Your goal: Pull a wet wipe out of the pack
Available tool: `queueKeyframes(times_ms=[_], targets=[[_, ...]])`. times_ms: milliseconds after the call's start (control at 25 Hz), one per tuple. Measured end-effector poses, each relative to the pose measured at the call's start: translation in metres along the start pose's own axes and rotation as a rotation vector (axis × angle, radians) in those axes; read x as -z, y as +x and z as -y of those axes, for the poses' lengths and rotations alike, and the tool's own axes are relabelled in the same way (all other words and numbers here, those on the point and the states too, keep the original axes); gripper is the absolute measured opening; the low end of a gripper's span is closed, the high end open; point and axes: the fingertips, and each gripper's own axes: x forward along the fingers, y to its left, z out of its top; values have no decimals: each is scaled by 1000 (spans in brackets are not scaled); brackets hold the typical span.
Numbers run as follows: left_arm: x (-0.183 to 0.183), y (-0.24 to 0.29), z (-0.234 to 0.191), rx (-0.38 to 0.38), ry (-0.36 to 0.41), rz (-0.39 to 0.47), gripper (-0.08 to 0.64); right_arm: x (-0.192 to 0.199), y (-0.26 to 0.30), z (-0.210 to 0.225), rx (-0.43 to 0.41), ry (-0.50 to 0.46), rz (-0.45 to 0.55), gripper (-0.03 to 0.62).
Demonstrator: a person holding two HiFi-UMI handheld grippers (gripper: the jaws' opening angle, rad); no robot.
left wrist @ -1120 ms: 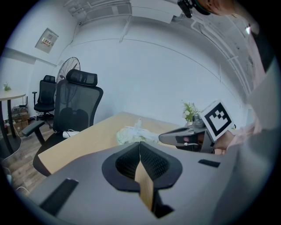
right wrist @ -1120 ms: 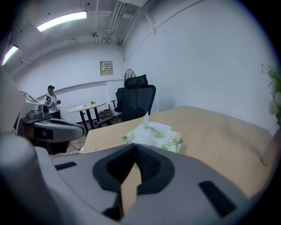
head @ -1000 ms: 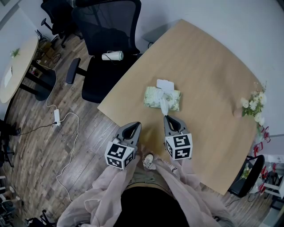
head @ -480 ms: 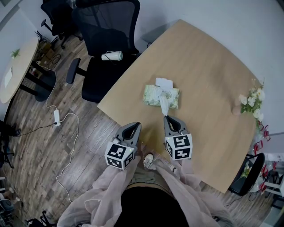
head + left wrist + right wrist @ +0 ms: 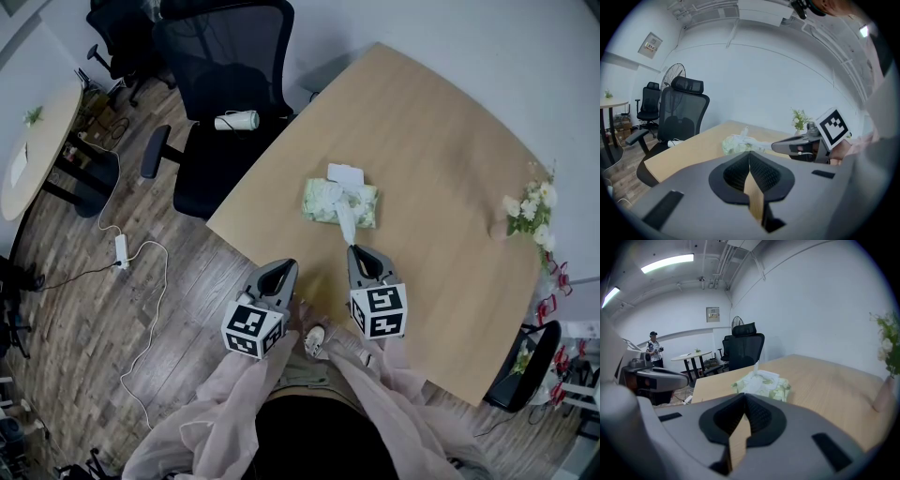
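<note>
A green-and-white wet wipe pack (image 5: 323,204) lies near the front corner of the wooden table (image 5: 441,141), its white lid flap (image 5: 347,174) folded back. A white wipe (image 5: 347,223) runs as a twisted strip from the pack's opening to my right gripper (image 5: 352,247), which is shut on its end. In the left gripper view that strip (image 5: 758,145) reaches from the pack (image 5: 733,143) to the right gripper (image 5: 774,146). The right gripper view shows the pack (image 5: 764,384) just beyond the closed jaws (image 5: 744,394). My left gripper (image 5: 289,264) (image 5: 750,153) hangs off the table's edge, shut and empty.
A black office chair (image 5: 220,112) with a white roll (image 5: 239,119) on its seat stands at the table's far-left side. A vase of white flowers (image 5: 528,214) is at the right edge. A round side table (image 5: 28,141) and a floor cable (image 5: 141,267) lie left.
Both grippers stay where they were. The wipe strip between the pack and the right gripper looks a touch longer.
</note>
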Motion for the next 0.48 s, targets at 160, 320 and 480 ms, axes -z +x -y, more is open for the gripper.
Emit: queueKeyframes(times_ms=[160, 320, 480], targets=[[0, 0, 1, 4, 5, 3, 12, 3, -3, 0, 4, 3, 2, 15], [1, -2, 4, 8, 8, 4, 12, 5, -8, 0, 11, 7, 2, 17], [0, -4, 6, 10, 10, 7, 12, 2, -12, 0, 16, 13, 15, 17]])
